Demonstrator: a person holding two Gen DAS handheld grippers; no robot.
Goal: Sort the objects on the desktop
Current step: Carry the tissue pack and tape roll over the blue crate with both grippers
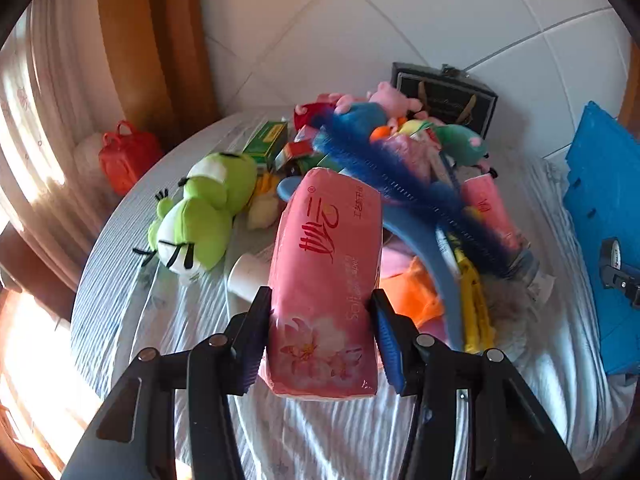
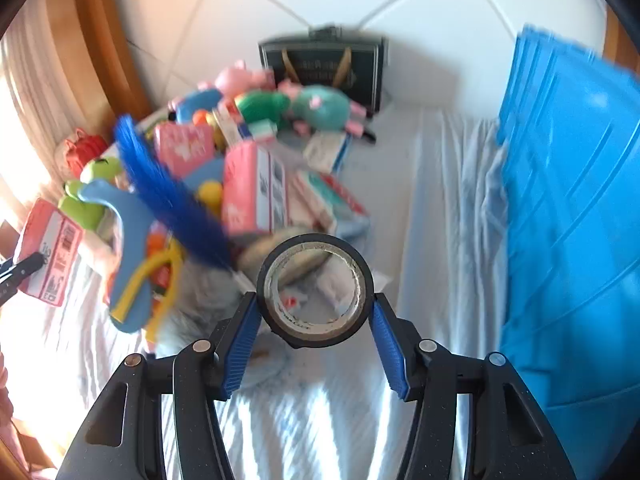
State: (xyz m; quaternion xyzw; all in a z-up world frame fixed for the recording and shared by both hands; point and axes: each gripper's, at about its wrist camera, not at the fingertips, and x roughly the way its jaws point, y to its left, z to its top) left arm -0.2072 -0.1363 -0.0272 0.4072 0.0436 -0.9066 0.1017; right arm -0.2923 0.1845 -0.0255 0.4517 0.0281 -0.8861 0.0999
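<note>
My left gripper [image 1: 322, 334] is shut on a pink tissue pack [image 1: 326, 280] and holds it above the striped tablecloth [image 1: 132, 280]. The same pack shows at the far left of the right wrist view [image 2: 50, 248]. My right gripper [image 2: 314, 320] is shut on a black tape roll [image 2: 316, 286], held upright, its hole facing me. Behind both lies a heap of toys and packs: a green frog plush [image 1: 200, 208], a blue brush [image 1: 400, 184], a second pink pack [image 1: 494, 208], a teal plush [image 2: 324, 106].
A blue plastic crate [image 2: 572, 220] stands at the right, also seen in the left wrist view [image 1: 608, 220]. A dark gift bag [image 2: 328, 68] leans on the tiled wall at the back. A red bag [image 1: 126, 156] sits off the table's left edge by the curtain.
</note>
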